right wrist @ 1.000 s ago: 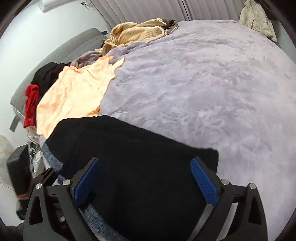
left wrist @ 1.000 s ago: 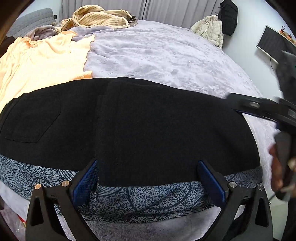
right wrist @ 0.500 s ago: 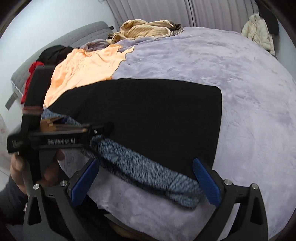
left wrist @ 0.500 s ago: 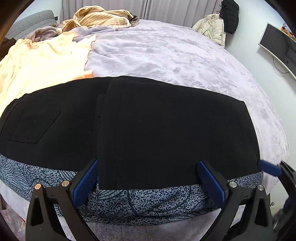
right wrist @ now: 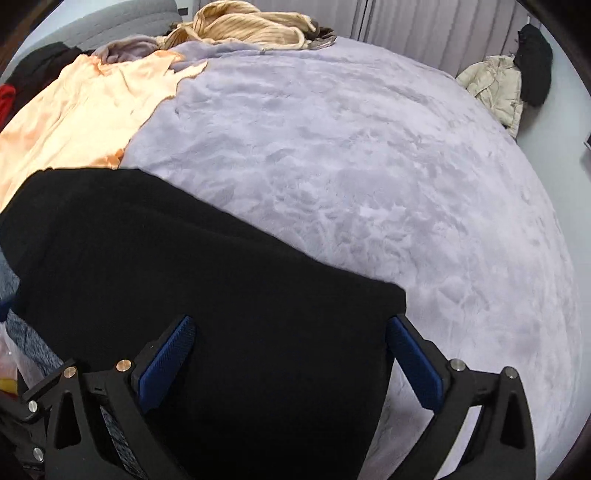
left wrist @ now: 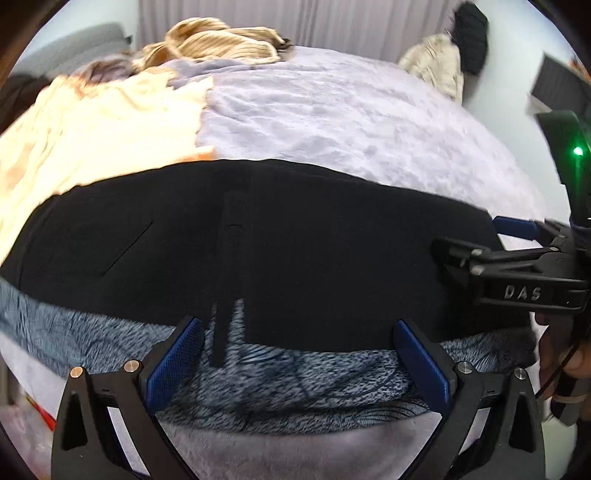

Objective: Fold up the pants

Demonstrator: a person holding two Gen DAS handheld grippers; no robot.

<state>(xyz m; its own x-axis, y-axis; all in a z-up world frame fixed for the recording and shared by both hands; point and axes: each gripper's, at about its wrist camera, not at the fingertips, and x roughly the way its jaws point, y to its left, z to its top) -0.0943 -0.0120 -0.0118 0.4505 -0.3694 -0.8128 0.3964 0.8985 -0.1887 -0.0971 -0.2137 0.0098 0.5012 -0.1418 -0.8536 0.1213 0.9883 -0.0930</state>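
The black pants (left wrist: 288, 251) lie flat and folded across the near edge of the lavender bed, over a blue-grey patterned cloth (left wrist: 280, 369). My left gripper (left wrist: 295, 354) is open and empty, just in front of the pants' near edge. My right gripper (right wrist: 291, 354) is open and empty, hovering over the right end of the pants (right wrist: 221, 314). It also shows in the left wrist view (left wrist: 509, 236), over the right end of the pants.
The lavender bed cover (right wrist: 369, 166) stretches behind the pants. An orange garment (right wrist: 74, 110) lies at the left, a striped tan garment (right wrist: 251, 26) at the far end. A beige jacket (right wrist: 495, 88) and a black one hang at the right wall.
My right gripper has swung from the bed's front edge back over the right end of the pants. The left gripper has drawn back slightly. The pants have not moved.
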